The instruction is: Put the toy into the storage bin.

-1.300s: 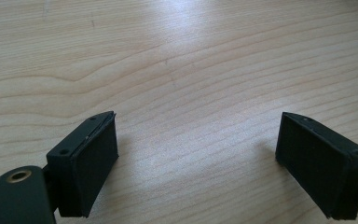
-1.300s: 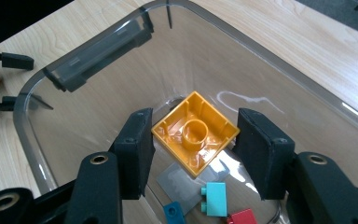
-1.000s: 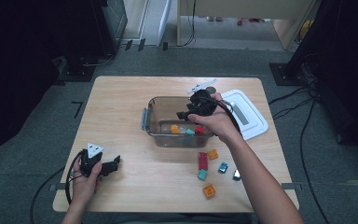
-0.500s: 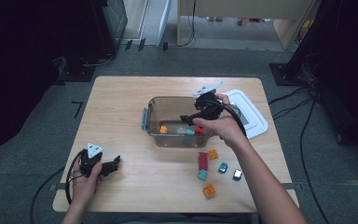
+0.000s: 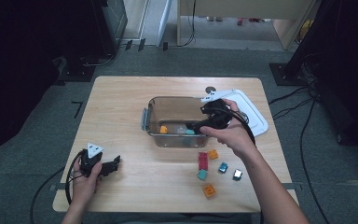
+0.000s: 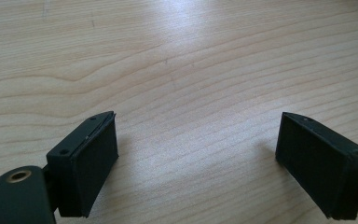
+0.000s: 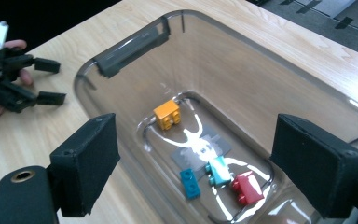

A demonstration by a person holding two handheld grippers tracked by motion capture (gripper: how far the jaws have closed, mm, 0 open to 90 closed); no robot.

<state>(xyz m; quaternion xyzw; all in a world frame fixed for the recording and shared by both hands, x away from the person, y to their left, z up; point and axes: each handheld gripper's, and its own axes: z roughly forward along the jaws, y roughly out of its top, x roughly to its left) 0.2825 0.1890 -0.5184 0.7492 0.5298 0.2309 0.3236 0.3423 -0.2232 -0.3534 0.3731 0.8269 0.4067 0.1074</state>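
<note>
The clear plastic container (image 5: 175, 122) stands near the middle of the wooden table (image 5: 121, 107) and serves here as the landmark. The right gripper (image 5: 200, 125) hangs over the right end of the container, above its rim, held by the person's right hand (image 5: 230, 135). Its jaws have just been opening and they now stand wide apart, with nothing between them. In the right gripper view, four small bricks lie on the floor of the container (image 7: 242, 88): an orange brick (image 7: 168, 114) toward the far end, and a dark teal brick (image 7: 190, 182), a light teal brick (image 7: 218, 171) and a red brick (image 7: 246, 187) close together at the near end, just below the open jaws.

More bricks lie on the table in front of the container, toward its right end: a red brick (image 5: 203, 160), an orange brick (image 5: 213, 154), a teal one (image 5: 202, 174), a blue one (image 5: 223, 168), a grey one (image 5: 237, 174) and another orange one (image 5: 209, 191). A white lid (image 5: 254, 119) lies just to the right of the container.

The left gripper (image 5: 114, 164) rests on the table well apart from the container, in front of it and to the left. Its jaws are wide open and hold nothing, as the left gripper view shows bare wood between them.
</note>
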